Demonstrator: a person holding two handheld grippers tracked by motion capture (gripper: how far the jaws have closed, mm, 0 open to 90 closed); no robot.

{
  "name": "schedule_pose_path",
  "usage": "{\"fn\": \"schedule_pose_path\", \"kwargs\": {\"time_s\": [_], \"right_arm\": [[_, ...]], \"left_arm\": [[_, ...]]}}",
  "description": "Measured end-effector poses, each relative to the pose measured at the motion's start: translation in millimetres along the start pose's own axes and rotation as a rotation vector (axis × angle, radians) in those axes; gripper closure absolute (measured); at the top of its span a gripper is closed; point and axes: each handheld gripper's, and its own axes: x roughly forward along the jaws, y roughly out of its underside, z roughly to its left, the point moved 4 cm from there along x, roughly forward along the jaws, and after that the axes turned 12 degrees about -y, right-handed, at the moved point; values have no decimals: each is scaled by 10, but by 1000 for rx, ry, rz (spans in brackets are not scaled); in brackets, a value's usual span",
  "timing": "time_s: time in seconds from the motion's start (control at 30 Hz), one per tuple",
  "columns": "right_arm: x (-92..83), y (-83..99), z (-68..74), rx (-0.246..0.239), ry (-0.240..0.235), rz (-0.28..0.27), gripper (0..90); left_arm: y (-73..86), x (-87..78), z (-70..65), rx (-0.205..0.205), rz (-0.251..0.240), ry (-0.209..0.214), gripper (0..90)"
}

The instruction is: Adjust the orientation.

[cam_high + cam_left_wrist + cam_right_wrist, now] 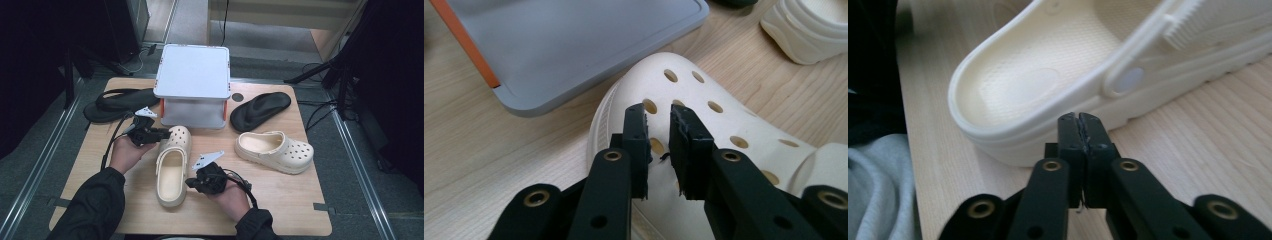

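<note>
Near clog (1058,75) toe cut off by top edge in right gripper view. Grey stand (574,45) cropped at top in left gripper view. Left black sandal (117,102) partly hidden behind stand.

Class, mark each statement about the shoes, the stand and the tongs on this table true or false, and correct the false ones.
1. Two cream clogs lie on the table. True: near clog, far clog.
2. The left tongs grip the near clog's heel strap. False: their jaws stand apart over its perforated toe.
3. The right tongs are shut, with nothing between them. True.
4. The black sandal sits on top of the grey stand. False: it lies on the table, right of the stand.
</note>
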Motion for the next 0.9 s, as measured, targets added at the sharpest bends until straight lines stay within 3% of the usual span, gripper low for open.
{"fn": "schedule_pose_path", "kwargs": {"time_s": [0.2, 0.33, 0.5, 0.7, 0.9], "right_arm": [[-153, 75, -77, 40, 27, -43, 792], [-284, 96, -129, 44, 56, -76, 735], [-483, 138, -196, 73, 94, -113, 742], [-677, 222, -300, 114, 141, -137, 728], [-833, 291, -406, 148, 178, -149, 830]], "left_arm": [[21, -63, 3, 14, 43, -13, 621], [41, -94, 3, -5, 54, -3, 486], [69, -177, -3, -19, 31, 16, 436], [123, -232, -24, 8, 83, 39, 391], [183, -290, -11, -18, 73, 46, 388]]}}
